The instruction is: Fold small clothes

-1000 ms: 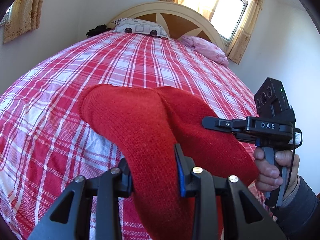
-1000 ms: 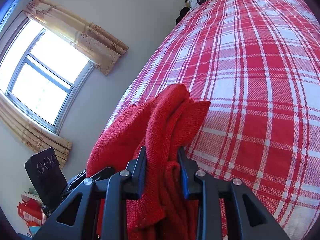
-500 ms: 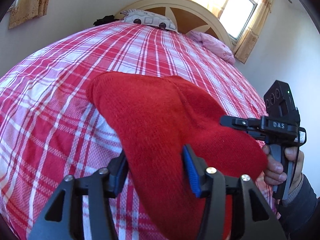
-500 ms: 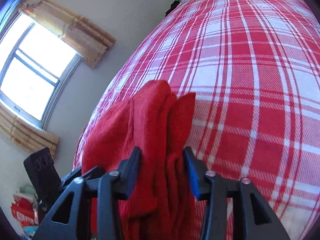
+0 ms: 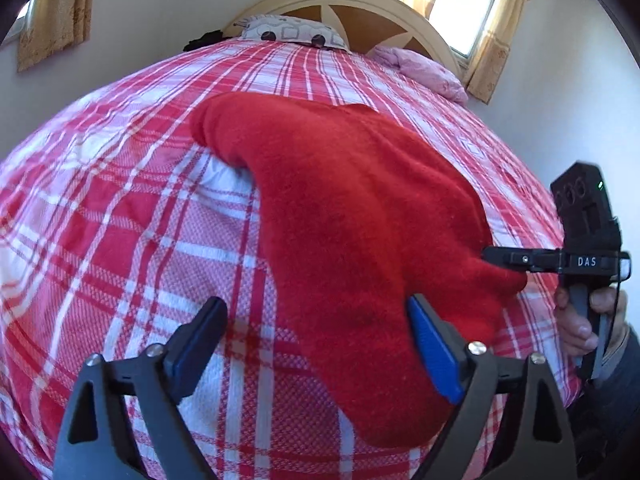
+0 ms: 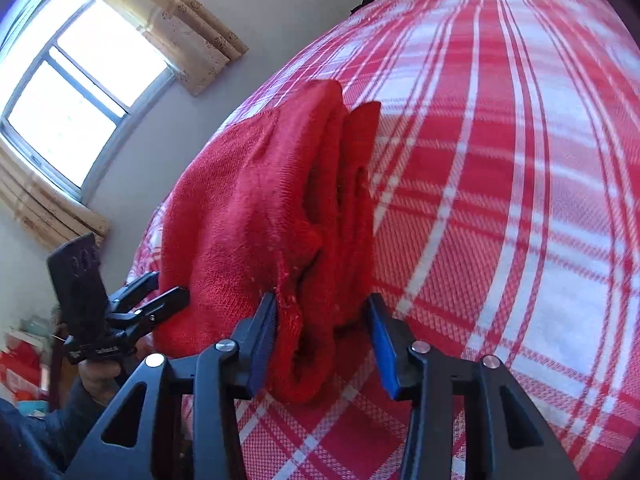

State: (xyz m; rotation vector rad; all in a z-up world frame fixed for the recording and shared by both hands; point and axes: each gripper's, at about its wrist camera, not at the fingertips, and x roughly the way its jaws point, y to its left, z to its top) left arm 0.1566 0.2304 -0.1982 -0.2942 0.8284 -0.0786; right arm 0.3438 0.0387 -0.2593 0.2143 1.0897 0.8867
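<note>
A red knitted garment (image 5: 352, 208) lies folded on the red-and-white checked bedspread (image 5: 120, 240), near the bed's front edge. My left gripper (image 5: 314, 302) straddles its near end with the jaws opening wide. The left pad stands clear of the cloth and the blue right pad only brushes it. My right gripper (image 6: 322, 297) holds its jaws either side of the bunched fold of the garment (image 6: 248, 208). They are closing slightly and the cloth sits loosely between the pads. Each gripper shows in the other's view: the right gripper (image 5: 496, 256) and the left gripper (image 6: 166, 286).
A patterned pillow (image 5: 292, 32) and a pink pillow (image 5: 424, 68) lie by the wooden headboard (image 5: 360, 0). Open bedspread (image 6: 500, 200) stretches beyond the garment. A hand (image 5: 576, 320) grips the right handle. Windows with curtains sit on both side walls.
Both grippers have come down toward the bed and their jaws have widened. The garment, clamped a second ago, has sunk onto the bedspread and spread out.
</note>
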